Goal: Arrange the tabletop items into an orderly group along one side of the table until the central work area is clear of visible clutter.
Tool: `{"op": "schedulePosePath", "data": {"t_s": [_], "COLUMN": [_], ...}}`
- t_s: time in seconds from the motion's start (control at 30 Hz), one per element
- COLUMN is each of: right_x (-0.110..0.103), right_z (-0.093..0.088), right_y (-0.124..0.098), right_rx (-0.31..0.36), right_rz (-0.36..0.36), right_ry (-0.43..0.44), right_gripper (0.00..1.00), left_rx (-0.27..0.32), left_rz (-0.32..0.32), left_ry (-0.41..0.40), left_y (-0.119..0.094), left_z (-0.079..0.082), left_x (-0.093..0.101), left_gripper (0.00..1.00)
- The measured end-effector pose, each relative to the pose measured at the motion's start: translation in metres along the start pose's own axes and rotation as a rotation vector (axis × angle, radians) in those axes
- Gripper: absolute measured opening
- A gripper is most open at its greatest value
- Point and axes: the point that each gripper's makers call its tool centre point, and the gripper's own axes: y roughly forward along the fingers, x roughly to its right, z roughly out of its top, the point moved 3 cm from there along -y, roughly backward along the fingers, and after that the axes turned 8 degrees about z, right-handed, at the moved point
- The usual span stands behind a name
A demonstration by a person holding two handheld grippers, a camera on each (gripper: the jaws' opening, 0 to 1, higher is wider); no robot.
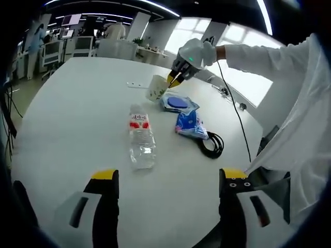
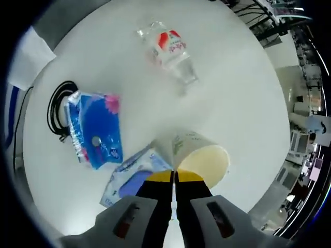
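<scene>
We are pinching the rim of the paper cup (image 2: 199, 155) between the right gripper (image 2: 174, 176) jaws, a flat blue packet (image 2: 132, 178) lying just beside them. Our left gripper (image 1: 168, 174) is hovering with jaws spread apart, the clear water bottle (image 1: 140, 137) lying ahead on the white table (image 1: 77, 103).

White table (image 1: 77, 103) (bottle (image 1: 141, 136), packets (image 1: 190, 125), cable (image 1: 213, 145))
</scene>
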Motion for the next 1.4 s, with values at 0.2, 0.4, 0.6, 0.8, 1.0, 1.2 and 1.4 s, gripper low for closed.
{"op": "schedulePosePath", "data": {"t_s": [0.2,0.4,0.6,0.8,1.0,1.2,1.4], "right_x": [0.001,0.001,0.002,0.003,0.003,0.004,0.003], "right_z": [0.001,0.001,-0.002,-0.002,0.001,0.000,0.002], "right_y": [0.008,0.013,0.020,0.023,0.023,0.021,0.017], "right_rx": [-0.023,-0.022,-0.028,-0.032,0.002,0.006,0.022], "right_rz": [0.020,0.041,0.046,0.044,0.037,0.018,0.003], "right_ry": [-0.035,-0.036,-0.038,-0.034,-0.016,-0.012,0.002], "right_gripper": [0.00,0.00,0.00,0.00,0.08,0.13,0.17], "left_rx": [-0.002,-0.003,-0.004,-0.011,-0.009,-0.007,-0.007], "left_rz": [0.002,0.001,-0.002,-0.003,0.000,-0.004,-0.005], "left_ry": [-0.003,-0.007,-0.013,-0.013,-0.016,-0.018,-0.017], "left_y": [0.002,0.004,0.006,0.006,0.007,0.008,0.008], "left_z": [-0.002,-0.002,-0.003,-0.006,-0.006,-0.006,-0.006], "left_x": [-0.002,-0.003,-0.004,-0.004,-0.006,-0.005,-0.003], "left_gripper": [0.81,0.80,0.80,0.80,0.80,0.80,0.80]}}
